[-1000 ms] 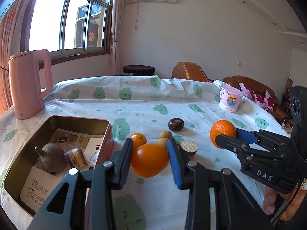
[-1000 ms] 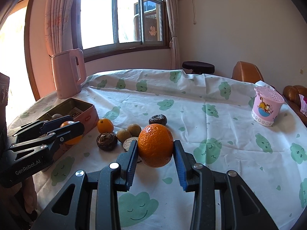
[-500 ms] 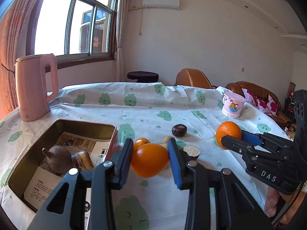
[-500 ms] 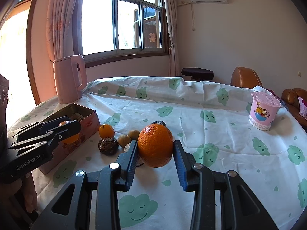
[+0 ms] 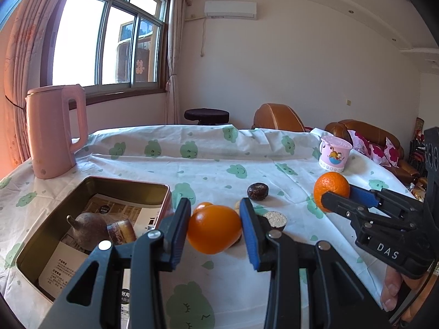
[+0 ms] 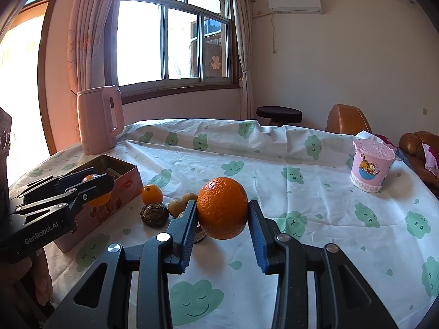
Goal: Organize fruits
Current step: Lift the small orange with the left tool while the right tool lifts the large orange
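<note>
My left gripper (image 5: 214,229) is shut on a smooth orange fruit (image 5: 214,232) and holds it above the table, just right of the open metal tin (image 5: 129,185). The tin holds a brown pear-shaped fruit (image 5: 87,230) and a small jar. My right gripper (image 6: 222,216) is shut on a dimpled orange (image 6: 222,208), also above the table; it shows in the left wrist view (image 5: 331,192). On the cloth lie a small orange (image 6: 151,194), a dark round fruit (image 6: 154,214), kiwis (image 6: 186,201) and another dark fruit (image 5: 257,191).
A pink kettle (image 5: 53,131) stands at the back left by the window. A pink cartoon cup (image 6: 371,166) stands at the right. The table has a white cloth with green clouds (image 6: 274,150). A stool and brown sofas are beyond the table.
Both grippers have risen a little with their fruits still held; the table and tin sit lower in both views. Nothing was let go.
</note>
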`<move>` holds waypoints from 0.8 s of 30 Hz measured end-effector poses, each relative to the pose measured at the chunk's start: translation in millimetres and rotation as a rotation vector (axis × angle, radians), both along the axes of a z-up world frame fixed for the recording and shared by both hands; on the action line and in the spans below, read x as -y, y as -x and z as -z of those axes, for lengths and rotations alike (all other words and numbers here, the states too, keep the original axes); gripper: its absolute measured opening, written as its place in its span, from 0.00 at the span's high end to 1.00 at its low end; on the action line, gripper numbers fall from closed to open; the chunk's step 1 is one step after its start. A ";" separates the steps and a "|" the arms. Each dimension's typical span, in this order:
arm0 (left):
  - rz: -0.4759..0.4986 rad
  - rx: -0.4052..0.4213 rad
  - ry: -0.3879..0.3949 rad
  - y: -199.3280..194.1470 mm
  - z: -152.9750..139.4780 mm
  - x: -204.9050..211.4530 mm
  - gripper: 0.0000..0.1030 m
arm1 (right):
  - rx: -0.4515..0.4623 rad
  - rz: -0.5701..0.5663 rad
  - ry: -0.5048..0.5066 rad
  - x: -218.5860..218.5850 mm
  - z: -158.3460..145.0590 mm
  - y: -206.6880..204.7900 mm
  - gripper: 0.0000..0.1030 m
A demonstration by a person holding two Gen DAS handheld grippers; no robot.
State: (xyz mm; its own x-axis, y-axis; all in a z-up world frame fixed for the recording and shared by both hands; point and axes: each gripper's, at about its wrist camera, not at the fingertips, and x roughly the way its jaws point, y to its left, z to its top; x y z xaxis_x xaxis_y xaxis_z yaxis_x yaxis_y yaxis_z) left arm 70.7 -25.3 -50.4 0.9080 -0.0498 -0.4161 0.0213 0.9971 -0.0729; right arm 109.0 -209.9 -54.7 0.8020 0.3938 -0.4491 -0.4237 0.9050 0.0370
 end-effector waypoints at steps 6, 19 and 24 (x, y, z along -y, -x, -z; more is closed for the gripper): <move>-0.006 0.011 -0.007 1.9 -1.1 1.1 0.62 | 0.021 0.006 -0.006 1.7 -2.0 3.1 0.62; -0.017 0.040 -0.023 7.8 -3.7 2.9 0.62 | 0.060 0.012 -0.017 3.8 -4.8 9.6 0.62; -0.017 0.070 -0.035 13.2 -6.2 4.9 0.62 | 0.074 0.013 -0.019 4.6 -5.7 12.1 0.62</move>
State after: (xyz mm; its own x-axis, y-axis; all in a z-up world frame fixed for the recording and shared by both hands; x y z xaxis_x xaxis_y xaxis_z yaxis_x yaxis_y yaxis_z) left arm 57.5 -30.3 -44.2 0.9355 -0.0210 -0.3526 0.0085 0.9993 -0.0371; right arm 96.9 -214.5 -49.0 0.8380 0.3907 -0.3810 -0.4137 0.9101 0.0233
